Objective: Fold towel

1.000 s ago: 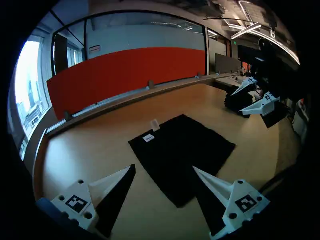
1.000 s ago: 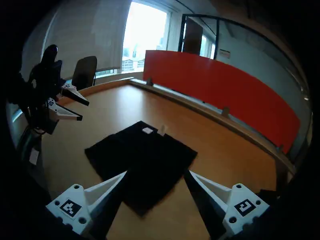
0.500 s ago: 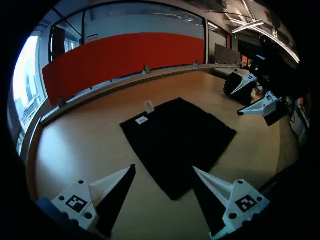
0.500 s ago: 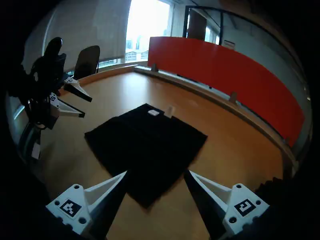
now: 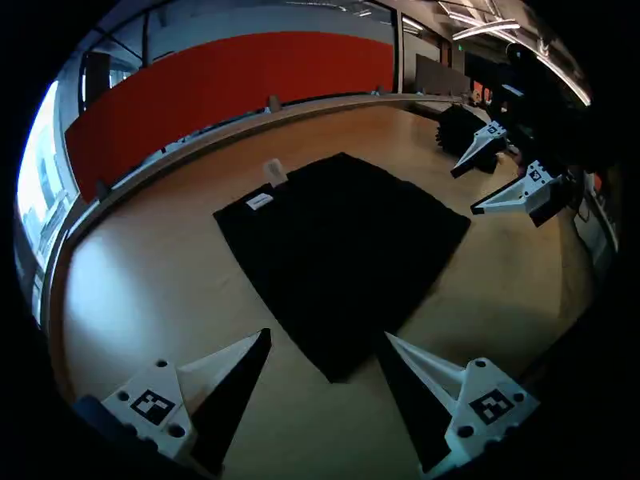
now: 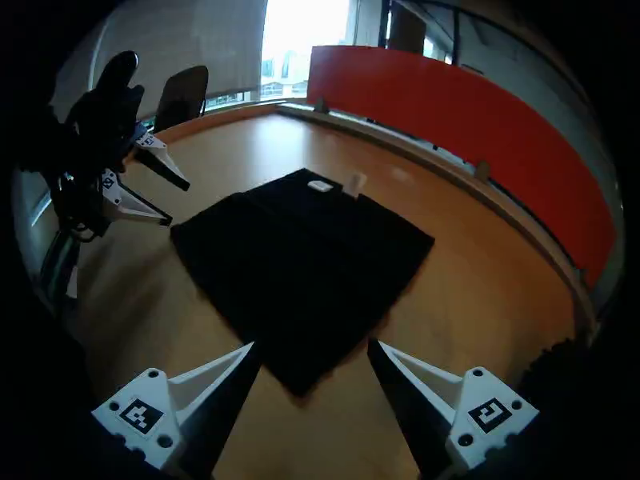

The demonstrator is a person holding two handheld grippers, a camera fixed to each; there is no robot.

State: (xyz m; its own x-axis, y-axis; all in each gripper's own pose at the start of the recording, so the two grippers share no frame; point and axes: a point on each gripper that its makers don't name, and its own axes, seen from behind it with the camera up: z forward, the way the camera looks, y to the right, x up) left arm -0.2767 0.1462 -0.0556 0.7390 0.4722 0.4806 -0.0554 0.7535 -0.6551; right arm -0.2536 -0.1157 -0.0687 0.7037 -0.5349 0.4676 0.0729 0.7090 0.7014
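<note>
With left gripper [image 5: 326, 334] and right gripper [image 6: 311, 345] spread wide and empty, the black towel [image 5: 344, 240] flat mid-frame on the table [image 5: 160, 272], I judged each should pinch its nearest corner squarely.

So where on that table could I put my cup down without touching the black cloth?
Bare wood lies between the towel and the red partition, and on the table left of the towel in the left gripper view. Tighter at the towel's right edge there, where the right gripper hovers open.
</note>
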